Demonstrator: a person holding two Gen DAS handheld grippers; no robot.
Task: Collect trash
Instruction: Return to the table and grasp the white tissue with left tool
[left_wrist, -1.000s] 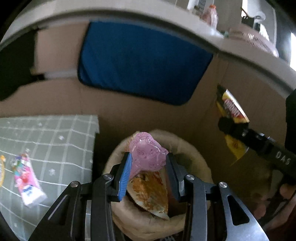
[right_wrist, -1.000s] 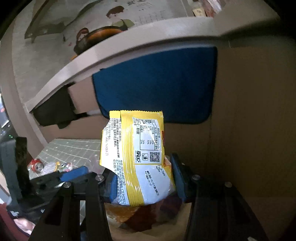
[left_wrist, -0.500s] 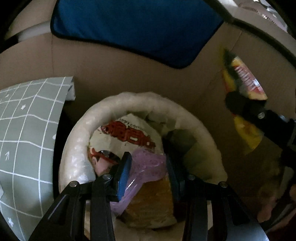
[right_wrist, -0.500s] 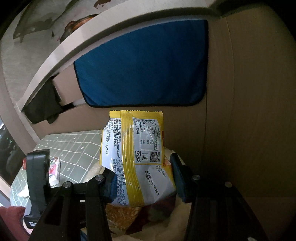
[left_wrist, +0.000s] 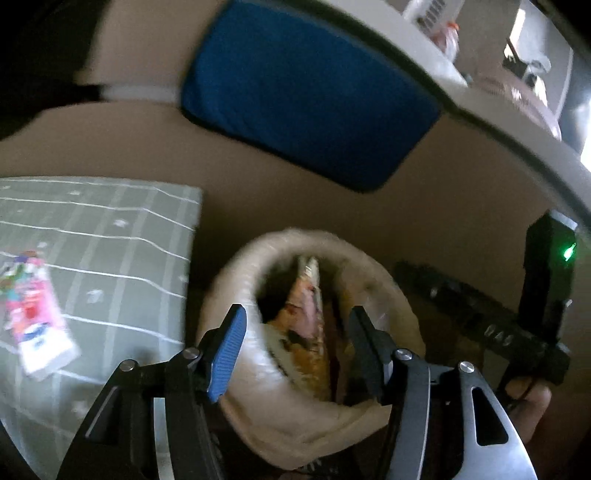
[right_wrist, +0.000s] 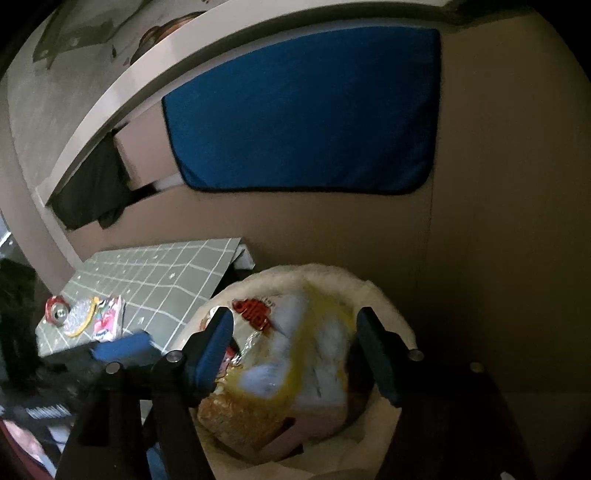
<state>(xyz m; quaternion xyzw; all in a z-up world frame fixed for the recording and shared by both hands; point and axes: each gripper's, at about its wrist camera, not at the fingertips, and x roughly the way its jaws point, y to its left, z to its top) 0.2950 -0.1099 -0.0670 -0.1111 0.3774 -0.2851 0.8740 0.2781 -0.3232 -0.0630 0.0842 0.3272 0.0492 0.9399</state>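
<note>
Brown cardboard wall, blue cloth (right_wrist: 306, 114) behind; lined bin (left_wrist: 402, 295) below both grippers; left gripper (left_wrist: 295, 343) wide, empty; right gripper (right_wrist: 295, 350) wide, empty; yellow packet (right_wrist: 295, 362) blurred inside bin; pink wrapper (left_wrist: 33, 314) on checked mat (left_wrist: 122, 236)

Both fisheye cameras sit just behind their own fingers and look steeply down at close range into a white-lined bin (left_wrist: 236, 280). The left wrist view faces the bin from the side nearer the checked surface (left_wrist: 110, 236), with the right hand-held gripper (left_wrist: 480, 314) crossing its right edge. The right wrist view looks from slightly farther right, the left hand-held gripper (right_wrist: 122, 347) showing at its lower left. Both views share the bin (right_wrist: 384, 306), the surface (right_wrist: 166, 273), the blue cloth (left_wrist: 306, 92) and the cardboard wall (left_wrist: 461, 206) behind.
</note>
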